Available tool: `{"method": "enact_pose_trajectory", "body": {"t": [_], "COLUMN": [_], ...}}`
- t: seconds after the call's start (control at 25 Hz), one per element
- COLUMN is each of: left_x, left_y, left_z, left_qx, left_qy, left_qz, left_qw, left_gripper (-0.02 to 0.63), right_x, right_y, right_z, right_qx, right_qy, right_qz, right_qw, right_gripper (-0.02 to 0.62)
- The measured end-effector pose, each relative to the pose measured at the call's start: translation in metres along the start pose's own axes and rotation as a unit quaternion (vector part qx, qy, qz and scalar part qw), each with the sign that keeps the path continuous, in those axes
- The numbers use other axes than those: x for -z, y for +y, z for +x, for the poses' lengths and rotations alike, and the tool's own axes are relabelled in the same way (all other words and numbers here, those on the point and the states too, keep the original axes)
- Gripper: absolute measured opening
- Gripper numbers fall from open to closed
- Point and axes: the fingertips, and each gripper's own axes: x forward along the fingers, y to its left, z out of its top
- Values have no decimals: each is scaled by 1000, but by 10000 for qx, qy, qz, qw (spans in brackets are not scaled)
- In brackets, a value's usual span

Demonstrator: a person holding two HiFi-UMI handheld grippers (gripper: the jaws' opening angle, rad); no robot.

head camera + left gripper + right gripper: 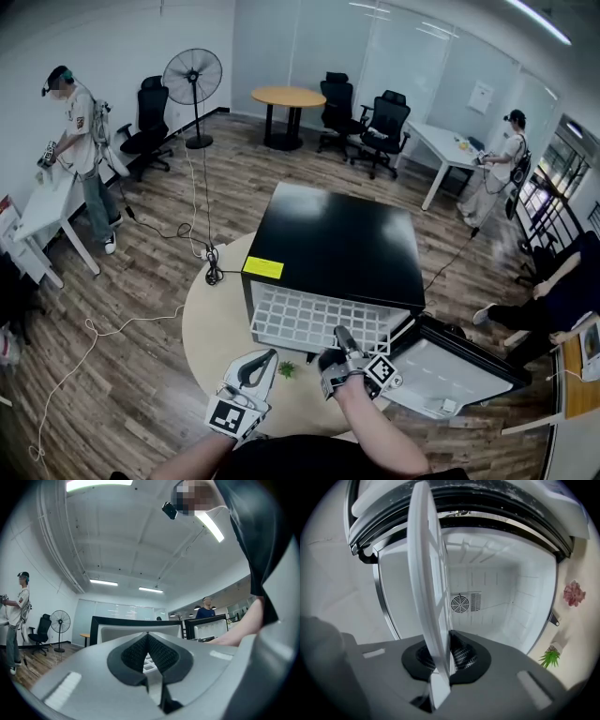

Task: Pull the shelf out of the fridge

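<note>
In the head view, one black mini fridge (337,246) stands on the round desk (211,328) with its door (450,370) open. Its one white lattice shelf (314,319) juts partway out, with the right tongs (343,336) at its near edge and the left tongs (270,356) apart from it, beside one small green plant (287,369). The left gripper view shows those tongs pressed together on nothing. The right gripper view shows the right tongs pinching the shelf's front edge, with one round vent (460,603) on the fridge's back wall.

Glossy black fridge (337,239), white plastic shelf (309,319), wooden floor (122,375)
</note>
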Motion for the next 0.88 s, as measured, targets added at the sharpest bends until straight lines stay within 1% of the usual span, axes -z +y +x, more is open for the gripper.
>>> {"method": "enact_pose_trajectory", "body": {"t": [0.12, 0.2, 0.24, 0.36, 0.52, 0.6, 0.76, 0.88], "left_x": [3, 4, 4, 4, 6, 10, 7, 5], "left_y": [-2, -3, -3, -1, -5, -8, -8, -9], "left_z": [-4, -3, -2, 3, 2, -1, 4, 6], "left_qx": [-51, -25, -11, 2, 23, 56, 143, 160], "left_qy": [69, -14, -51, 67, 41, 38, -109, -109], "left_qz": [-108, -148, -160, -179, -285, -264, -46, -53], "left_qw": [9999, 9999, 9999, 9998, 9996, 9996, 9998, 9998], "left_gripper": [0, 0, 0, 0, 0, 0, 0, 0], "right_x": [6, 9, 10, 11, 17, 22, 25, 25], "right_y": [-5, -6, -4, 0, 0, -3, 3, 4], "right_z": [-11, -16, -17, -18, -28, -37, -43, -45], "right_qx": [45, 81, 94, 160, 224, 254, 297, 349], "right_qy": [58, 76, 80, 63, 68, 84, 86, 92], "right_qz": [-144, -179, -175, -131, -106, -139, -136, -130], "right_qw": [9999, 9998, 9998, 9998, 9997, 9995, 9994, 9993], "right_gripper": [32, 32, 32, 32, 32, 32, 32, 32]}}
